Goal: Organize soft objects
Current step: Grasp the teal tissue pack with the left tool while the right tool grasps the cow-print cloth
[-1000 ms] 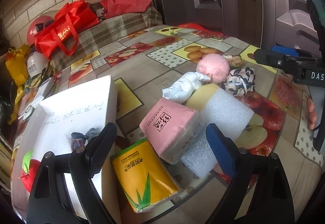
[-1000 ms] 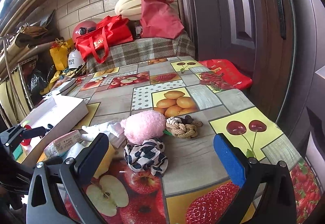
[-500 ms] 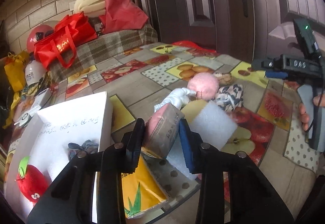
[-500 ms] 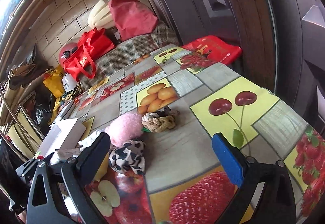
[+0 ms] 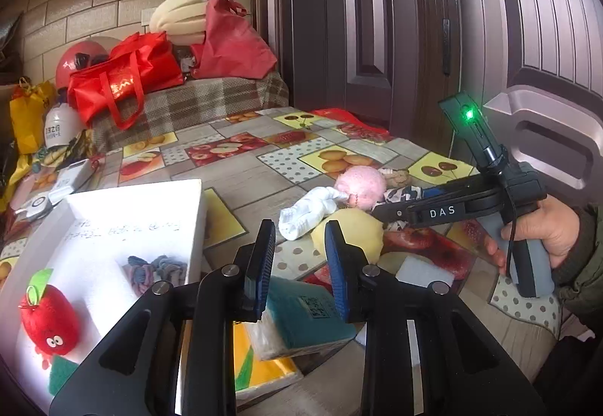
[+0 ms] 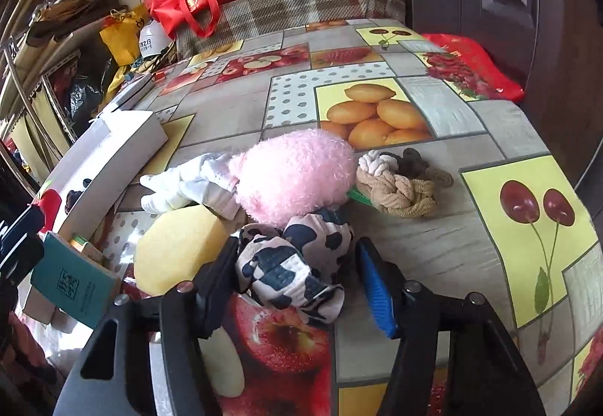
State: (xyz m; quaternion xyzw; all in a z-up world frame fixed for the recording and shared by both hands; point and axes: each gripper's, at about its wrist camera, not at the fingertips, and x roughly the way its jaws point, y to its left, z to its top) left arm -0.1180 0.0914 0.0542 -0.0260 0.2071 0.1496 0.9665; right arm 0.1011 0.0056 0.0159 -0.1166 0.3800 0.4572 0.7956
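My left gripper (image 5: 297,250) is shut on a tissue pack (image 5: 301,314), teal side showing, held above a yellow tissue pack (image 5: 264,367) beside the white foam box (image 5: 113,223). The box holds a red plush apple (image 5: 47,314) and a grey-blue scrunchie (image 5: 158,265). My right gripper (image 6: 297,276) is open, its jaws either side of a black-and-white cow-print cloth (image 6: 290,265) on the table. Behind it lie a pink plush ball (image 6: 294,174), white socks (image 6: 188,182), a yellow sponge (image 6: 177,246) and a braided rope knot (image 6: 399,186).
A white foam block (image 5: 426,270) lies near the table's front. Red bags (image 5: 124,80) and a helmet sit on a plaid bench beyond the fruit-print tablecloth (image 6: 490,137). A dark door stands to the right.
My left gripper closed on the tissue pack and lifted it up off the foam block. My right gripper came down and forward over the cow-print cloth, its jaws narrowing.
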